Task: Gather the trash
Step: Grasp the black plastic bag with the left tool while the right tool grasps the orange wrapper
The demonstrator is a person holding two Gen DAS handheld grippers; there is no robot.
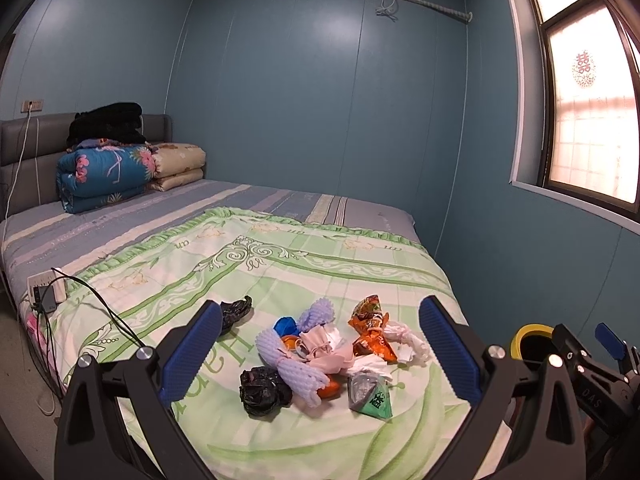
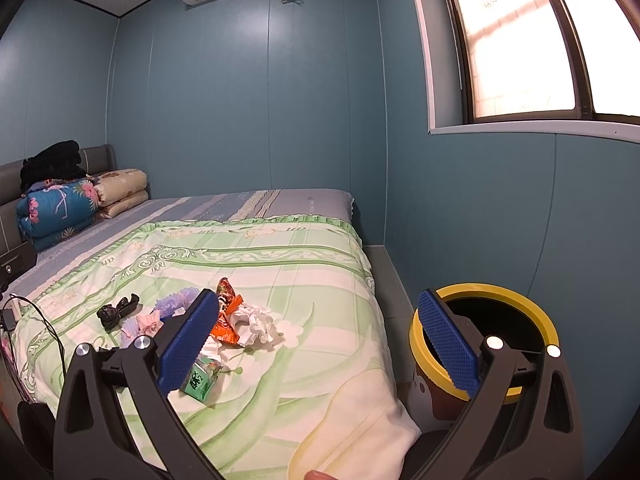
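Hovering over the near end of the bed [image 1: 120,240], the left gripper [image 1: 320,348] has its blue pads spread wide w/ nothing between them. Trash pile sits on the green floral quilt [image 1: 280,272] towards the bed's near right corner, framed betw. the two fingers in the left wrist view. Pile incl. a crumpled black bag [image 1: 262,390] nearest the front edge, lilac foam netting [image 1: 288,356], a blue ball-like item [image 1: 285,326], pink masks [image 1: 320,346], an orange snack wrapper [image 1: 370,330], white tissue [image 1: 404,340] & a green packet [image 1: 370,394]. A second small black scrap [image 1: 236,312] lies apart from the pile, towards the left edge.

Right gripper [image 2: 320,340] is also spread wide, empty, held over the bed's right edge. Its left finger overlaps the green packet [image 2: 200,380] in view; can't tell if touching. Yellow-rimmed bin [image 2: 532,308] stands on the floor just beside the bed's near right corner, black inside, partly behind the right finger.

Folded quilts [image 1: 104,176] are stacked at the far left corner by the headboard. Power strip [image 1: 46,286] w/ cables lies on the left edge.
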